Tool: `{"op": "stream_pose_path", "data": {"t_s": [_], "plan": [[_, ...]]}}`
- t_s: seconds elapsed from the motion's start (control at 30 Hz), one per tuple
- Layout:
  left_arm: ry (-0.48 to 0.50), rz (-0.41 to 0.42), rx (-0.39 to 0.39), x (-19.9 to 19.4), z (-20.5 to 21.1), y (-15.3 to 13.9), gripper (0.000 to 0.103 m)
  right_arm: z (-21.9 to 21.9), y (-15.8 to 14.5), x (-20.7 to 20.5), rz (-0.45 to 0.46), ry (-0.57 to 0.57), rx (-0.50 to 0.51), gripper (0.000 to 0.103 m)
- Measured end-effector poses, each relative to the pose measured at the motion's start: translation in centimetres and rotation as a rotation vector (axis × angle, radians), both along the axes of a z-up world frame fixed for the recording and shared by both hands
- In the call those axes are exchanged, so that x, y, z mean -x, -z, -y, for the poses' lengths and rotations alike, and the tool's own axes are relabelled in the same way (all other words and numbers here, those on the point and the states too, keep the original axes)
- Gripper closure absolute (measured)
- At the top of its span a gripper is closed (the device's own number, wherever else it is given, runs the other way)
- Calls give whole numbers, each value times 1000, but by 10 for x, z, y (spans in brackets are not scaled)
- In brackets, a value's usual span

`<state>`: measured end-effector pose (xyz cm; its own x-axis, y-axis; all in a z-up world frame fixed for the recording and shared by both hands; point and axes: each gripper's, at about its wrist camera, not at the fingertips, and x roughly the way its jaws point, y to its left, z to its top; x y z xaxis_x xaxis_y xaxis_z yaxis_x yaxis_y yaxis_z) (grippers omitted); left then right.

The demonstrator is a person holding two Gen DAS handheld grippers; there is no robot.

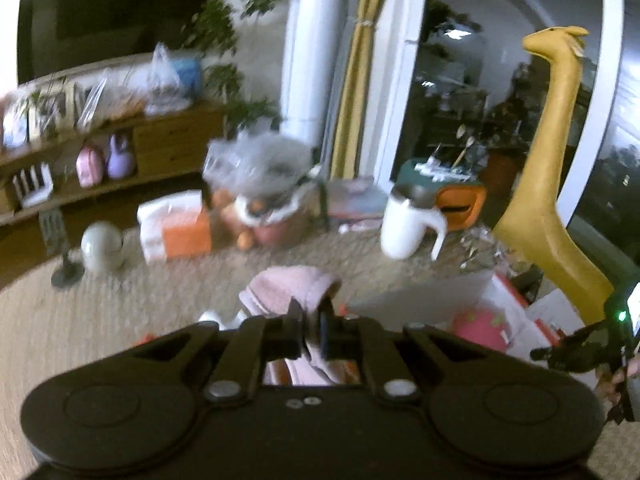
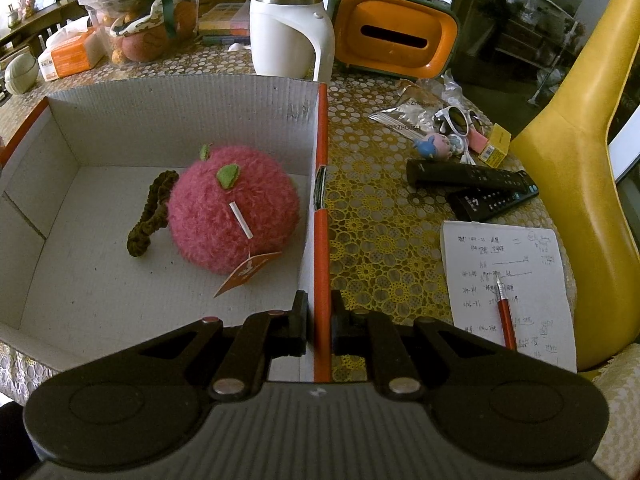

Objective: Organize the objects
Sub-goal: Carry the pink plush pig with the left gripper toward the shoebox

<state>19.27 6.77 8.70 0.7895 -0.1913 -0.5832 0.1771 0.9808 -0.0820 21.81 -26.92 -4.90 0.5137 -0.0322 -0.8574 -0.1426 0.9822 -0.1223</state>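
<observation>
My left gripper (image 1: 310,326) pinches a soft pink folded cloth (image 1: 288,288), bunched, its long axis unclear; my right gripper (image 2: 319,326) clamps the white corrugated cardboard box (image 2: 314,136) wall.

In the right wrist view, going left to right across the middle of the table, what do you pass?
Pink plush apple inside the cardboard box → the box's orange-edged right wall → two black remotes → yellow chair.

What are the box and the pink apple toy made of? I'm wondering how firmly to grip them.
The box looks like matte white corrugated cardboard: fluted ridges show along its walls. The apple toy looks like fuzzy knitted yarn or plush, with felt-like green leaves; which exactly is unclear.
</observation>
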Motion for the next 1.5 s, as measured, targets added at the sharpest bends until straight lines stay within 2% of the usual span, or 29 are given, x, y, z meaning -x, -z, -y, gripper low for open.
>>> {"op": "stream_pose_path", "data": {"t_s": [0.23,0.5,0.7,0.77,0.97,1.1,1.23,1.4,1.5], "plan": [[72,76,-4,-11,25,-40,98,0,0,0,0,0,-1,93],[126,149,1,-19,50,-73,98,0,0,0,0,1,-2,93],[189,184,-10,-25,76,-87,98,0,0,0,0,0,-1,93],[202,183,8,-28,83,-88,98,0,0,0,1,0,-2,93],[210,170,8,-33,88,-78,98,0,-1,0,0,-1,0,93],[150,167,-57,-34,73,-71,98,0,0,0,0,-1,0,93],[31,107,-97,-42,39,-49,98,-1,0,0,1,0,-1,93],[-113,31,-56,-50,-15,-22,98,-1,-1,0,0,2,-1,93],[-175,-14,-102,-51,-37,-4,98,-4,-1,0,-1,0,4,93]]}}
